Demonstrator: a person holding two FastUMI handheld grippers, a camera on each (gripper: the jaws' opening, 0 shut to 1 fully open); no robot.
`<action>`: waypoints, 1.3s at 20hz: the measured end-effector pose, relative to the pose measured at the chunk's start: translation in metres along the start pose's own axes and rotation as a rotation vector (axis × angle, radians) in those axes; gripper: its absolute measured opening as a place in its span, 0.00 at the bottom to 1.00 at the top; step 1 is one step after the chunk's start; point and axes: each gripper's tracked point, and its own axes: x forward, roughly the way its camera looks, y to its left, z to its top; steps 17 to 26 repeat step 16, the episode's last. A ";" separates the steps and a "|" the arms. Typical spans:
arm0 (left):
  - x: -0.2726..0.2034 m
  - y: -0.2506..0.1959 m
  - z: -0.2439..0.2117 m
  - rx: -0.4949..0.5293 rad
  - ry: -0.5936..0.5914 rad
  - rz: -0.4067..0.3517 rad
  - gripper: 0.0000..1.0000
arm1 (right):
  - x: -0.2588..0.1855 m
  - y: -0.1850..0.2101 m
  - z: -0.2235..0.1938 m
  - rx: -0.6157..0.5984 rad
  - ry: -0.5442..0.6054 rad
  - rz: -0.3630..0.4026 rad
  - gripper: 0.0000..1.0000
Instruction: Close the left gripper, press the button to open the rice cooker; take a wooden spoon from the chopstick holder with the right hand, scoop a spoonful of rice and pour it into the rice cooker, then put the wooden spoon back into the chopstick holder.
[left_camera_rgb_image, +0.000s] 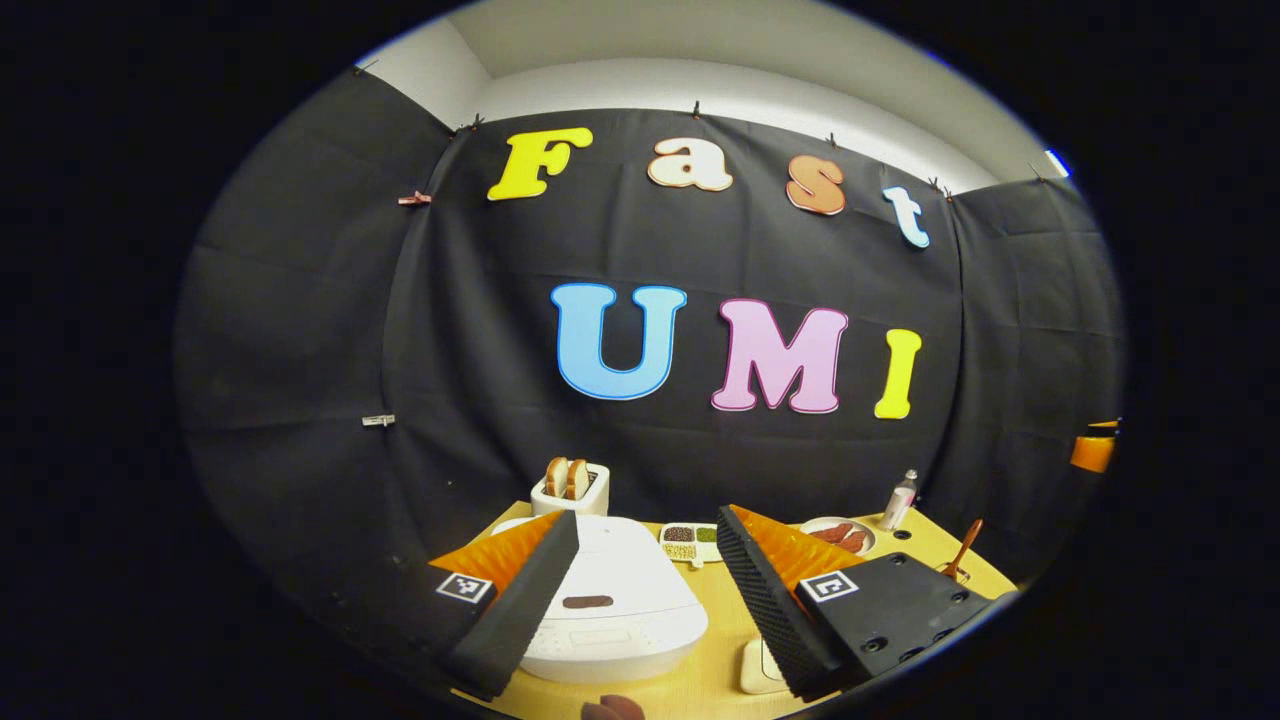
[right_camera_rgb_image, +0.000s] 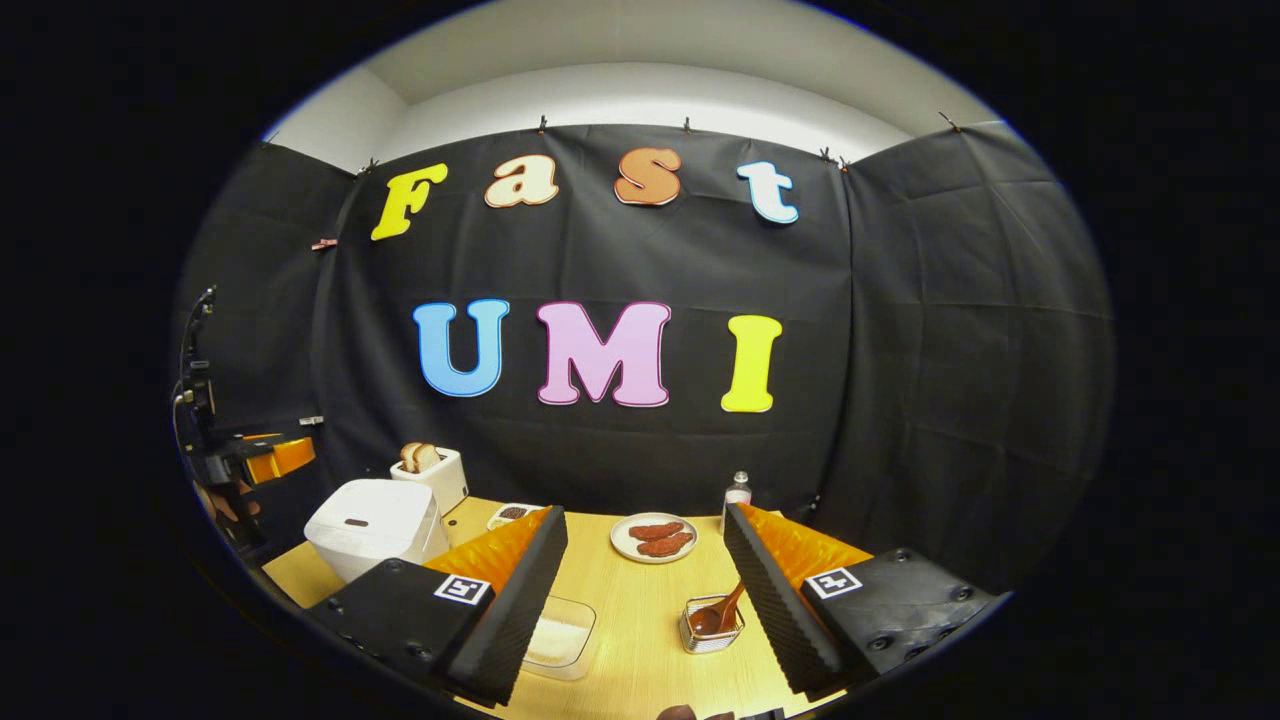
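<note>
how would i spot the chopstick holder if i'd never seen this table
Start at the wooden table in front of the black cloth wall. On it, nearer than the plate of reddish food, stands a small wire-mesh holder, right of a clear box of rice. It is the only metal basket there, and a wooden spoon leans out of it.

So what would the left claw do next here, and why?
Probably shut the left gripper first: its fingers stand wide apart above the rice cooker, whose lid is still down. Closed fingers could then press the dark button on top.
</note>
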 end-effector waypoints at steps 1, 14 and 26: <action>-0.007 0.002 0.003 0.004 -0.006 0.002 0.95 | 0.001 0.000 0.004 -0.005 -0.012 -0.002 0.98; -0.081 -0.005 0.027 0.055 -0.095 -0.012 0.95 | -0.016 0.020 0.033 -0.155 -0.148 -0.034 0.97; -0.083 -0.007 0.026 0.046 -0.095 -0.012 0.95 | -0.019 0.028 0.033 -0.142 -0.149 -0.021 0.97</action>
